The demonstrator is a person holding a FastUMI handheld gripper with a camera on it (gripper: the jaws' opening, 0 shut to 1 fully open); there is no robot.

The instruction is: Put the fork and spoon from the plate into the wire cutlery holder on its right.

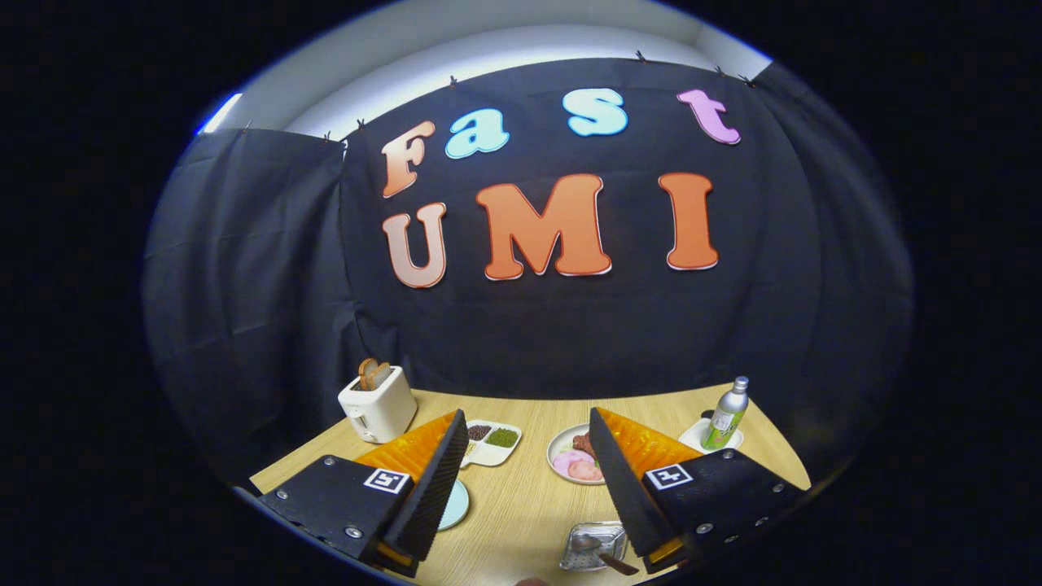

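Gripper (529, 456) held spread wide above the table (521, 496), nothing grasped. Holder (593, 547) seen low between the fingers, against the right one, a spoon (598, 550) laid in it. Plate (456, 505) left of holder, mostly hidden

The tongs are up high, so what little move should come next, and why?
Probably tip the tongs down toward the wire cutlery holder. They are open and empty, pointing out over the table, while the holder sits low between the fingers with a utensil in it.
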